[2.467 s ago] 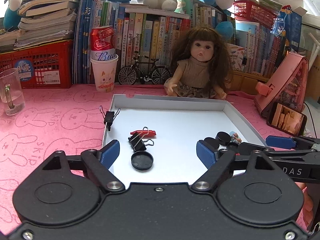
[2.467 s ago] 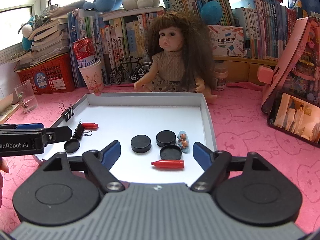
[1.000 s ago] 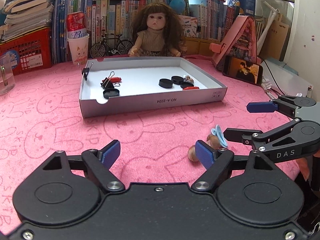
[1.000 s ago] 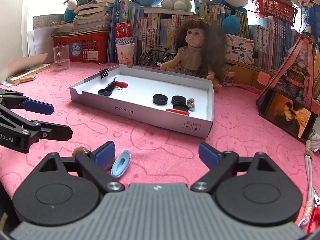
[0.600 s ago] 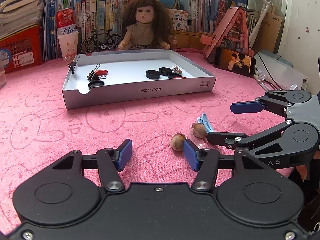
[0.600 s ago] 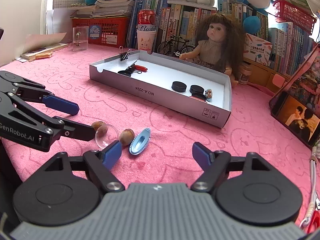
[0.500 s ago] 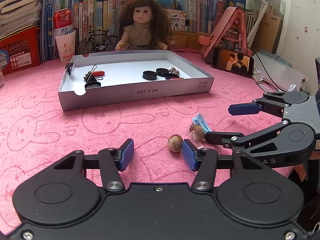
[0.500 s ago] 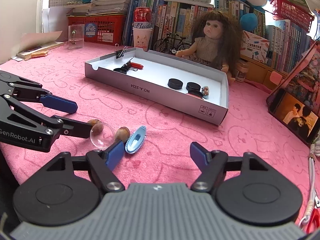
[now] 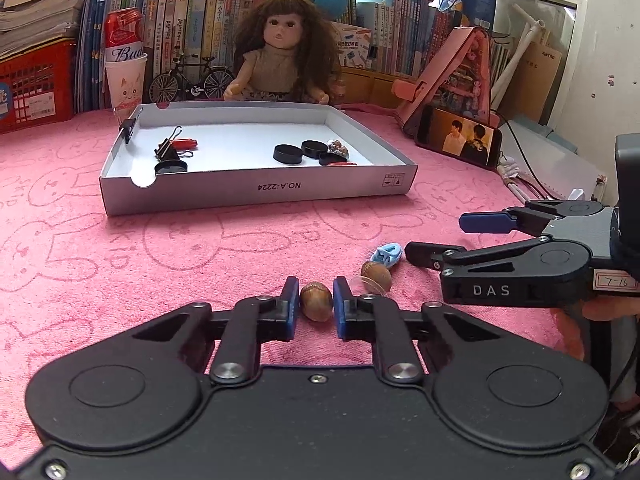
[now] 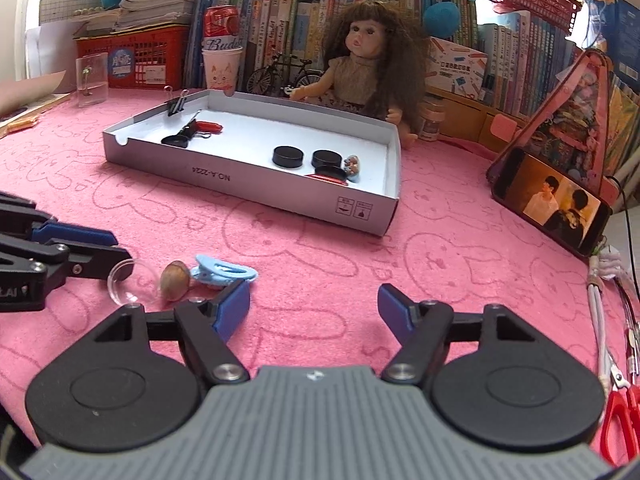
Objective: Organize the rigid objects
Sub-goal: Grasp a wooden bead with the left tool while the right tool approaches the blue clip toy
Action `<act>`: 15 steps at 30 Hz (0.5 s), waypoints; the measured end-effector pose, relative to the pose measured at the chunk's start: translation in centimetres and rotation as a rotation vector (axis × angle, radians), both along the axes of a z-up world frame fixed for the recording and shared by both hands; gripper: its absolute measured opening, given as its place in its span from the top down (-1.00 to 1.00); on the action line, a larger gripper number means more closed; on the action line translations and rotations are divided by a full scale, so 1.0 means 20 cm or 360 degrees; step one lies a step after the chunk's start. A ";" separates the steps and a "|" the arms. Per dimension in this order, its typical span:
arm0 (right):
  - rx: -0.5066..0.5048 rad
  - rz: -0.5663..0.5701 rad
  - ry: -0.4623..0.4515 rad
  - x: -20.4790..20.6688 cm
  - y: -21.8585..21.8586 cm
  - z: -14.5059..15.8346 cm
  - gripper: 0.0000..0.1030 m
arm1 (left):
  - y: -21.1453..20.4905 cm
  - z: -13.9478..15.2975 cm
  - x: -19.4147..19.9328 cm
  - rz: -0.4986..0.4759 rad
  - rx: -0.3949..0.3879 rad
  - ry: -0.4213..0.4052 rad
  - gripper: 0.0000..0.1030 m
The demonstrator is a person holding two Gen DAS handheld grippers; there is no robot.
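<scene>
Your left gripper (image 9: 316, 307): clenched on brown nut (image 9: 316, 301), pads pressing both sides (jaws have just closed). Second nut (image 9: 376, 276) and blue clip (image 9: 386, 254) just beyond, right of it. Your right gripper (image 10: 314, 308): released, nothing between pads; white tray (image 9: 256, 194) well ahead on pink surface (image 9: 160, 248).

Both wrist fisheyes sit low over the pink worktop (image 9: 120, 264), looking forward and slightly down toward the white tray (image 9: 256, 192) and doll (image 10: 364, 68) at upper centre, each catching the other gripper at its frame edge.
</scene>
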State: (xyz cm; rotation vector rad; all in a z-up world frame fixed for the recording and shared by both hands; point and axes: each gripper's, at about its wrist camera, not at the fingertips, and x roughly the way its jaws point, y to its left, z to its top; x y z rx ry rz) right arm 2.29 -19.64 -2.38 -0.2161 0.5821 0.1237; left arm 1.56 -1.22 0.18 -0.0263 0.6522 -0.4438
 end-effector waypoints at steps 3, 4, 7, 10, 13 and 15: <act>0.0068 -0.0065 0.0010 0.01 -0.04 0.01 -0.52 | 0.01 0.00 0.00 0.0021 0.0008 -0.0009 0.68; 0.0113 -0.0053 0.0014 0.01 -0.05 0.02 -0.51 | 0.02 0.01 0.00 0.0027 0.0008 -0.0010 0.68; 0.0215 0.0023 -0.0010 -0.02 -0.06 0.03 -0.51 | 0.05 0.01 0.00 0.0059 0.0022 -0.0021 0.68; 0.0207 0.0080 -0.0030 -0.03 -0.03 0.04 -0.51 | 0.07 0.02 0.01 0.0093 0.0025 -0.0020 0.68; 0.0208 0.0107 -0.0009 -0.03 0.02 0.03 -0.51 | 0.09 0.02 0.01 0.0111 0.0026 -0.0022 0.68; 0.0228 0.0120 0.0004 -0.03 0.04 0.03 -0.51 | 0.10 0.02 0.01 0.0118 0.0028 -0.0025 0.68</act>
